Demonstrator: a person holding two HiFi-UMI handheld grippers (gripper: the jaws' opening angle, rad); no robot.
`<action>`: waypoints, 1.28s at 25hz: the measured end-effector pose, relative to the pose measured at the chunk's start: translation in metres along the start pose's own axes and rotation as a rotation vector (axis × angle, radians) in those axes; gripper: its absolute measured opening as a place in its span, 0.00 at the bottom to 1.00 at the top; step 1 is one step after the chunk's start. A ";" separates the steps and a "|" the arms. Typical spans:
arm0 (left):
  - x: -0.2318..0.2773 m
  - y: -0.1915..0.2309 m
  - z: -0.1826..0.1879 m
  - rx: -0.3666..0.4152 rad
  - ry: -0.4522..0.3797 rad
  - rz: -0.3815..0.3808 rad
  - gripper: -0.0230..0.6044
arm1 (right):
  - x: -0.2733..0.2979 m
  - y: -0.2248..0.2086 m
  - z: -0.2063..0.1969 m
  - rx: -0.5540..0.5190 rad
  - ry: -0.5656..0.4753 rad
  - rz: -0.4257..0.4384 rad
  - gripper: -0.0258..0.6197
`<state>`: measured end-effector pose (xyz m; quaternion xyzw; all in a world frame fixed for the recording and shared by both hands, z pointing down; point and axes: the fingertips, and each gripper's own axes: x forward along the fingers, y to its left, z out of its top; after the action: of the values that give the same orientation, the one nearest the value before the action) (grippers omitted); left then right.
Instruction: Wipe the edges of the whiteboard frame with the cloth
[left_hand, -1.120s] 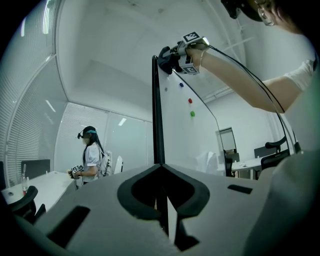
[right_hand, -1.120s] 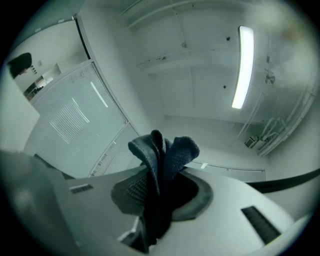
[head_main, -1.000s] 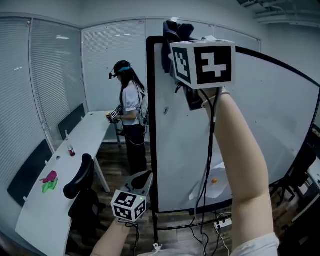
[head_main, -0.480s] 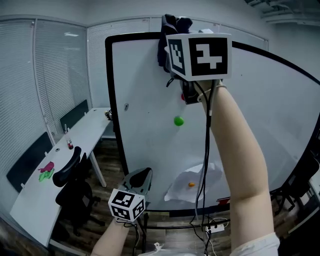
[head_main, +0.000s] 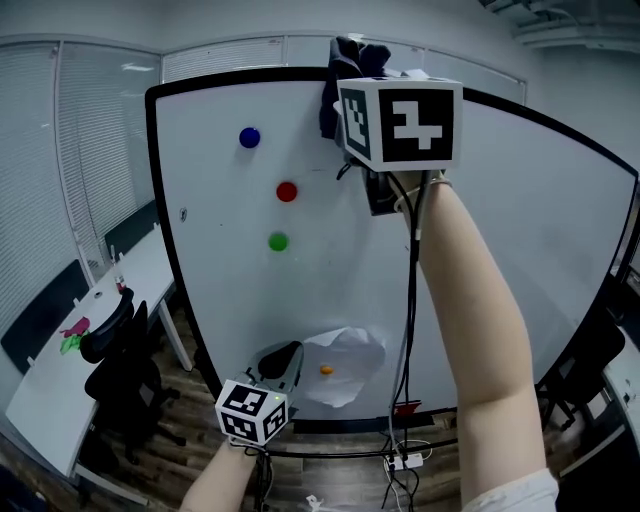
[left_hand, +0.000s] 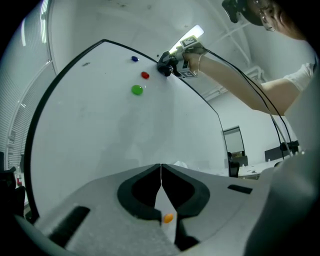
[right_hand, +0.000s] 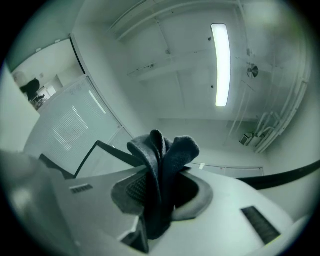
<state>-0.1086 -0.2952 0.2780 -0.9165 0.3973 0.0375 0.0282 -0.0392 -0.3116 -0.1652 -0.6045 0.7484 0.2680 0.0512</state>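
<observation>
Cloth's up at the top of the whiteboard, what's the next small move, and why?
Probably slide the right hand-held gripper sideways along the top edge of the whiteboard frame: its jaws are clamped on the cloth, which sits right at that edge.

No readable text, numbers or brand marks in any view. Only print: black-and-white square code patterns on the upper cube (head_main: 400, 120) of the right gripper (right_hand: 159, 189) and the lower cube (head_main: 252, 412) of the left gripper (left_hand: 161, 172). These are patterns, not characters. Small mark near the left edge of the whiteboard (head_main: 230, 320) is too small to read.
</observation>
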 end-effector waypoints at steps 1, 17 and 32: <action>0.004 -0.011 0.000 -0.001 -0.003 -0.004 0.07 | -0.004 -0.008 -0.001 0.003 0.002 -0.001 0.15; 0.044 -0.091 0.011 0.005 -0.006 -0.119 0.07 | -0.036 -0.088 -0.011 0.003 0.034 -0.091 0.15; 0.102 -0.152 0.016 0.045 -0.003 -0.178 0.07 | -0.068 -0.167 -0.023 0.018 0.010 -0.121 0.15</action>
<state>0.0712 -0.2639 0.2563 -0.9473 0.3149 0.0271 0.0524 0.1401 -0.2832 -0.1745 -0.6497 0.7130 0.2547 0.0689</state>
